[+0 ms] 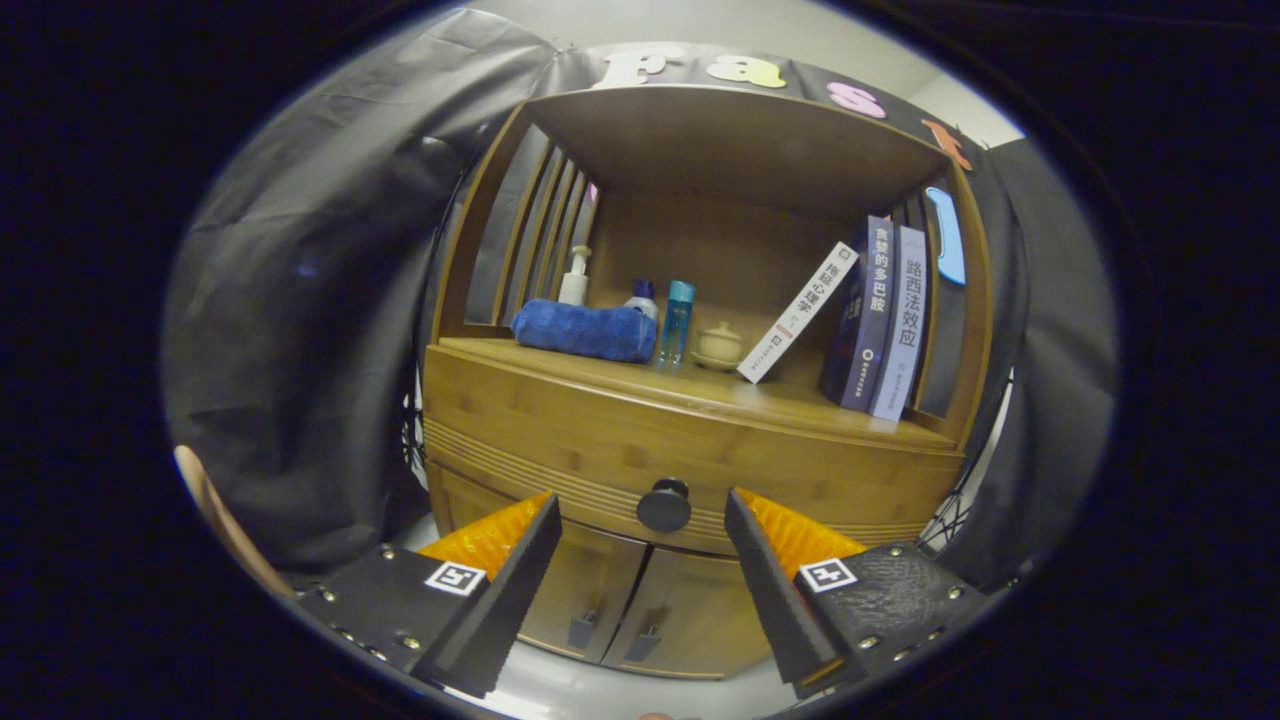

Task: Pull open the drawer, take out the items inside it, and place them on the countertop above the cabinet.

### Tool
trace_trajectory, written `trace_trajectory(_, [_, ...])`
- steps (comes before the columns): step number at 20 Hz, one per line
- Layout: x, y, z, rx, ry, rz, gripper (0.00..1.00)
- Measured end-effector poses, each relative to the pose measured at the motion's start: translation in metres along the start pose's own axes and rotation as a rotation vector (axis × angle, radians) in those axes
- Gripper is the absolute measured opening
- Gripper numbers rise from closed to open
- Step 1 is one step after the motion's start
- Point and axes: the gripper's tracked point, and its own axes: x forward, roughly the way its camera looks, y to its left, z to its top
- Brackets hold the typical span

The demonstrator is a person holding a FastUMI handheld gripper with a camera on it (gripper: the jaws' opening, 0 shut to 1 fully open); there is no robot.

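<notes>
A wooden cabinet stands ahead of me. Its drawer [600, 450] is shut, and a round dark knob [664, 505] sits at the middle of the drawer front. My gripper [642, 520] is open, its two fingers spread to either side of the knob and a short way in front of it, touching nothing. The countertop [720, 390] lies above the drawer, under an open shelf bay. What the drawer holds is hidden.
On the countertop lie a rolled blue towel [585, 330], a pump bottle [574, 277], two small bottles [677, 320], a little lidded jar [720, 345] and three books [880, 320], one leaning. Two small doors [610, 610] sit below the drawer. Black cloth hangs on both sides.
</notes>
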Motion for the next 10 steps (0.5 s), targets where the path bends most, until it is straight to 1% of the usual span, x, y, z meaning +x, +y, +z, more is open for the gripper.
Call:
trace_trajectory(7, [0.006,-0.006,-0.012,0.032,0.023,-0.011,0.98])
trace_trajectory(10, [0.006,-0.003,-0.015,0.023,0.02,-0.007,0.99])
